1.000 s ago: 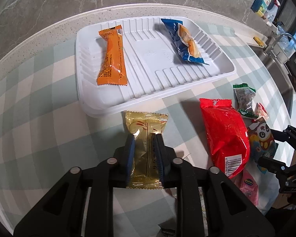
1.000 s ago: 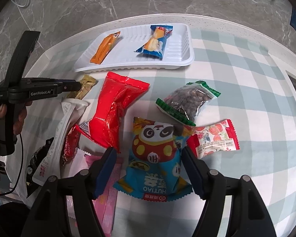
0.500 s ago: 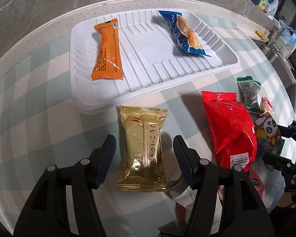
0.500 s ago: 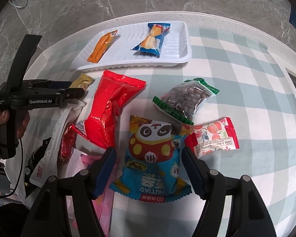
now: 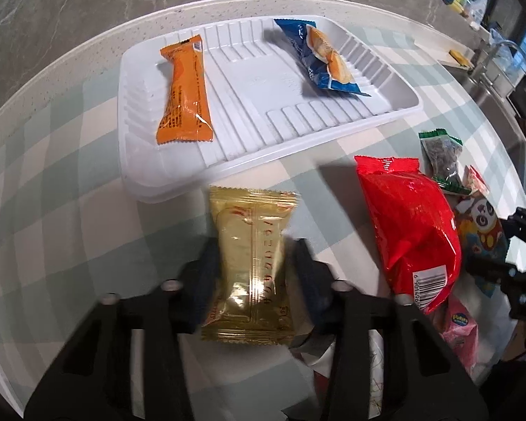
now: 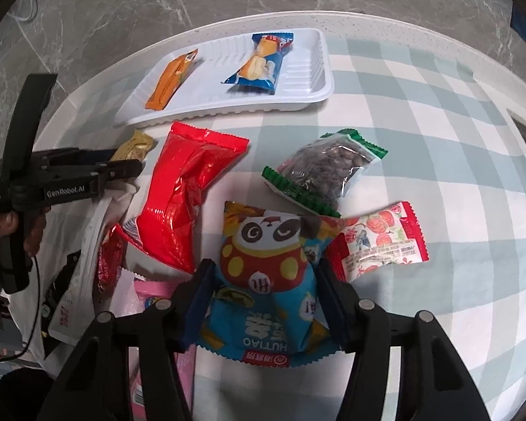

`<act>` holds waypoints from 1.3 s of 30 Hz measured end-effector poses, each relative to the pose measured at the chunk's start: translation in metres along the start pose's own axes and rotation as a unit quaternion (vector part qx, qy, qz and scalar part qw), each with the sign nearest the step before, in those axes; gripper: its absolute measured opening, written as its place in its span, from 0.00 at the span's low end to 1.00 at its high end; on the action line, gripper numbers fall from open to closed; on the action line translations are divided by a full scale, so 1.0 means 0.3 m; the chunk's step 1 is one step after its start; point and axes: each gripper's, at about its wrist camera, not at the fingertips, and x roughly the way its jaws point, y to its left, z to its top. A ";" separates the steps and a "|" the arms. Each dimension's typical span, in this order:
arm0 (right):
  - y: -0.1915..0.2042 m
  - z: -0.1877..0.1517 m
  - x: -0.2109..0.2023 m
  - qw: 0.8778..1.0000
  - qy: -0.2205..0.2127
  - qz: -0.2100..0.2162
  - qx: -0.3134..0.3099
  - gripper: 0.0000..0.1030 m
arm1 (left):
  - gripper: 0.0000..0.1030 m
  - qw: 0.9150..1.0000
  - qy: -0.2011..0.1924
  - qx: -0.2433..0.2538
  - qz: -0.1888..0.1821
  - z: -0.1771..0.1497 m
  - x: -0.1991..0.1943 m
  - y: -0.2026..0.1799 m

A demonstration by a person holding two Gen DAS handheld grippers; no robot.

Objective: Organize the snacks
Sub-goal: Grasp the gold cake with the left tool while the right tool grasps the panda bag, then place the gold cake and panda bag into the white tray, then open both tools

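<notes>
A white tray (image 5: 378, 119) holds an orange packet (image 5: 184, 93) and a blue packet (image 5: 321, 59). A gold packet (image 5: 252, 256) lies on the checked cloth just in front of the tray. My left gripper (image 5: 252, 273) is open with its fingers on either side of the gold packet, and it shows from the side in the right wrist view (image 6: 122, 170). My right gripper (image 6: 263, 298) is open around a blue panda packet (image 6: 266, 280). The tray also shows in the right wrist view (image 6: 308, 94).
A big red bag (image 6: 182, 193), a green-edged bag of dark nuts (image 6: 322, 172) and a red-and-white packet (image 6: 378, 242) lie around the panda packet. Pink and white wrappers (image 6: 122, 291) pile at the left. The round table's rim (image 5: 70, 56) curves behind the tray.
My left gripper let go of the gold packet, backed off with its jaws wide, and now straddles it again with the jaws closer. My right gripper moved forward around the panda packet.
</notes>
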 end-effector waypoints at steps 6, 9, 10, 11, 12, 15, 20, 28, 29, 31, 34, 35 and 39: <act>-0.041 0.006 -0.022 0.998 -0.009 0.043 0.035 0.48 | 0.28 1.000 -0.008 -0.005 -0.028 -0.019 -0.015 0.015; -0.060 0.004 -0.042 0.996 -0.017 0.067 0.051 0.48 | 0.28 0.999 -0.012 -0.020 -0.048 -0.026 -0.030 0.034; -0.067 0.005 -0.048 0.995 -0.019 0.074 0.058 0.48 | 0.28 0.998 -0.013 -0.027 -0.055 -0.028 -0.037 0.045; -0.076 0.004 -0.054 0.994 -0.020 0.085 0.069 0.48 | 0.28 0.998 -0.015 -0.033 -0.058 -0.030 -0.043 0.053; -0.082 0.005 -0.057 0.993 -0.021 0.093 0.075 0.48 | 0.28 0.997 -0.020 -0.040 -0.064 -0.031 -0.050 0.061; -0.098 0.007 -0.068 0.989 -0.039 0.108 0.091 0.48 | 0.28 0.995 -0.026 -0.052 -0.076 -0.032 -0.074 0.082; -0.115 0.023 -0.088 0.983 -0.045 0.138 0.114 0.48 | 0.28 0.992 -0.038 -0.066 -0.096 -0.026 -0.130 0.110; -0.131 0.073 -0.107 0.975 -0.054 0.168 0.132 0.48 | 0.28 0.985 -0.067 -0.089 -0.130 0.026 -0.206 0.152; -0.133 0.083 -0.110 0.975 -0.056 0.171 0.133 0.48 | 0.28 0.985 -0.069 -0.090 -0.132 0.033 -0.210 0.153; -0.135 0.099 -0.113 0.974 -0.059 0.174 0.133 0.48 | 0.28 0.984 -0.073 -0.090 -0.135 0.053 -0.219 0.157; -0.143 0.133 -0.114 0.970 -0.067 0.185 0.144 0.48 | 0.28 0.983 -0.076 -0.091 -0.137 0.084 -0.220 0.161; -0.144 0.145 -0.113 0.969 -0.068 0.186 0.145 0.48 | 0.28 0.983 -0.077 -0.092 -0.138 0.094 -0.220 0.163; -0.156 0.197 -0.110 0.968 -0.076 0.189 0.148 0.48 | 0.28 0.982 -0.081 -0.095 -0.142 0.148 -0.212 0.170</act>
